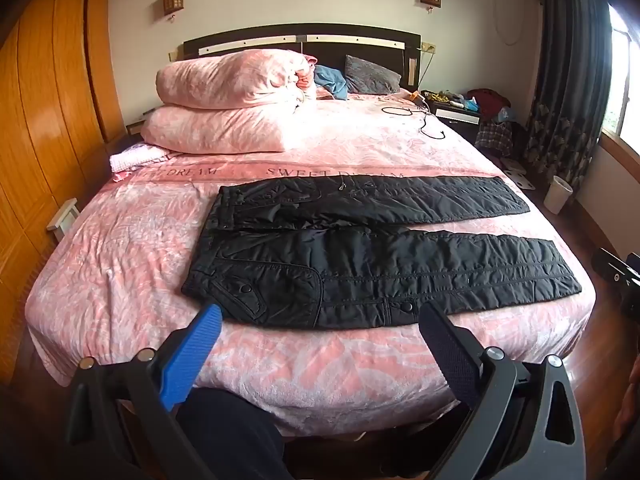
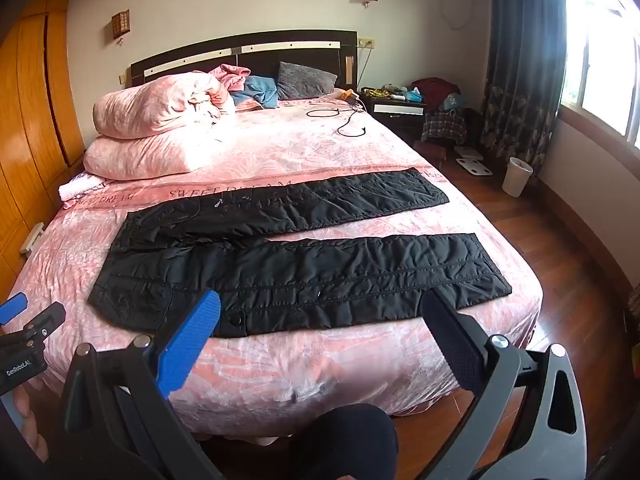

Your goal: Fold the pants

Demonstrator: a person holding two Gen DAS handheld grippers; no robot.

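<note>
Both grippers are hanging wide open at the foot of the bed, holding nothing: left gripper facing the waistband end, right gripper facing the cuff end. Black pants are lying flat across the bed, legs spread apart, waist at left. Likely first fold: bringing the near leg over the far one. Pinching waistband corner and cuff together, lifting evenly, should be keeping the padded fabric smooth.

Pink bedspread covered the bed; folded pink duvet lay near the dark headboard. Grey pillow, black cable, white bin and wooden wardrobe appeared.
</note>
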